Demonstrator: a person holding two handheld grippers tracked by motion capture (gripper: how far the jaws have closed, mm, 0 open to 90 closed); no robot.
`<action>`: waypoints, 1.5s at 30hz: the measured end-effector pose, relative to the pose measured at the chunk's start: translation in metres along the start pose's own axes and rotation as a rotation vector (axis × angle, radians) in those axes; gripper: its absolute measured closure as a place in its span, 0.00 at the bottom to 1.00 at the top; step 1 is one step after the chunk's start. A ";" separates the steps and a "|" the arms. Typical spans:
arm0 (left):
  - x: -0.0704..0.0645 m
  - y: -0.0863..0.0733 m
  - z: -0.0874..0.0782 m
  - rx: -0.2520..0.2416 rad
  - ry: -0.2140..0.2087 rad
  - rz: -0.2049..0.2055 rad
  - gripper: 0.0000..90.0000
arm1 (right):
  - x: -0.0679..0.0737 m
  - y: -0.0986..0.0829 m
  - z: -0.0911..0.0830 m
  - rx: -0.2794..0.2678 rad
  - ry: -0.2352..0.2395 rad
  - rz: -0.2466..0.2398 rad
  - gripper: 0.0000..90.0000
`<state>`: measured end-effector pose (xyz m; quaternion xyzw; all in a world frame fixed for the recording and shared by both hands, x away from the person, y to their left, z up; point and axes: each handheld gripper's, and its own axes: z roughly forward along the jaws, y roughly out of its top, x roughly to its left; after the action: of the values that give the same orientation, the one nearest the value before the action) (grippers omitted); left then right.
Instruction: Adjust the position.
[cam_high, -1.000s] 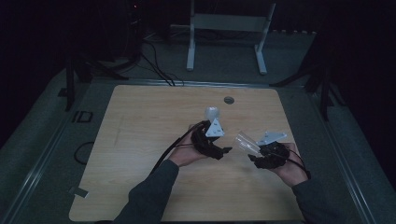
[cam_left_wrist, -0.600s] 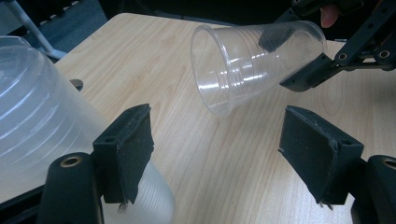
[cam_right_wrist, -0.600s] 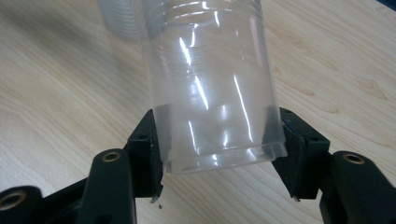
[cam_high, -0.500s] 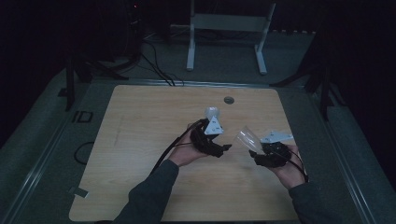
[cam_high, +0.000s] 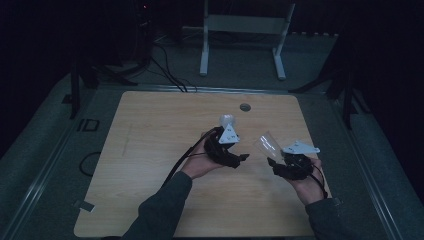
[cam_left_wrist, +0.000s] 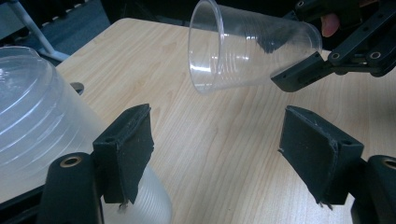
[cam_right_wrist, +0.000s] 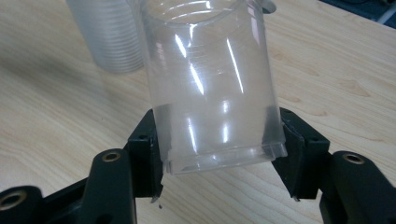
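Surface: a light wooden table (cam_high: 150, 150) under dim light, on a grey floor (cam_high: 45, 150), with a dark room behind it.
Near edge: both sleeved forearms come in over the table's near edge; the left sleeve (cam_high: 160, 210) crosses it near the middle, the right one near the right corner.
Open room: the left half of the tabletop is bare wood, and the far strip behind the grippers is open up to a small round grommet (cam_high: 244, 107) near the far edge.
Right edge: the right gripper (cam_high: 280, 162) sits near the table's right side, with a narrow band of wood between it and the edge.
Right gripper: its jaws pinch the base of a clear plastic cup (cam_right_wrist: 210, 79) from both sides, the pads pressed against the wall just above the bottom.
Clear plastic cup: held off the table, tilted, mouth pointing toward the left gripper (cam_high: 235, 155) and slightly up; in the left gripper view its open rim faces the camera.
Left gripper: jaws spread wide with nothing between the pads; the wood shows through the gap.
Stack of cups (cam_left_wrist: 42, 140): ribbed, translucent, standing on the table just beside the left gripper's left jaw; whether it touches the jaw I cannot tell.
Gap: the two grippers are near each other but apart.
Far: a white metal stand (cam_high: 240, 35) and cables (cam_high: 165, 65) lie on the floor beyond the table.
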<state>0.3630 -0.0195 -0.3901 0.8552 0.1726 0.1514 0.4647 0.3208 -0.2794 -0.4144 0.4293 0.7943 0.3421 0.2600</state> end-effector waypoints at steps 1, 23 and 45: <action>0.000 0.000 0.000 -0.001 -0.001 -0.003 0.28 | 0.000 -0.001 0.000 -0.014 -0.004 0.019 0.46; -0.001 0.005 -0.002 -0.033 0.012 -0.049 0.28 | 0.009 -0.008 -0.002 -0.134 -0.113 0.087 0.46; -0.002 0.007 -0.001 -0.043 0.032 -0.072 0.28 | 0.038 -0.011 0.005 -0.253 -0.265 0.096 0.46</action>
<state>0.3615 -0.0237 -0.3836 0.8357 0.2077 0.1519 0.4851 0.2999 -0.2497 -0.4304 0.4719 0.6824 0.3918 0.3977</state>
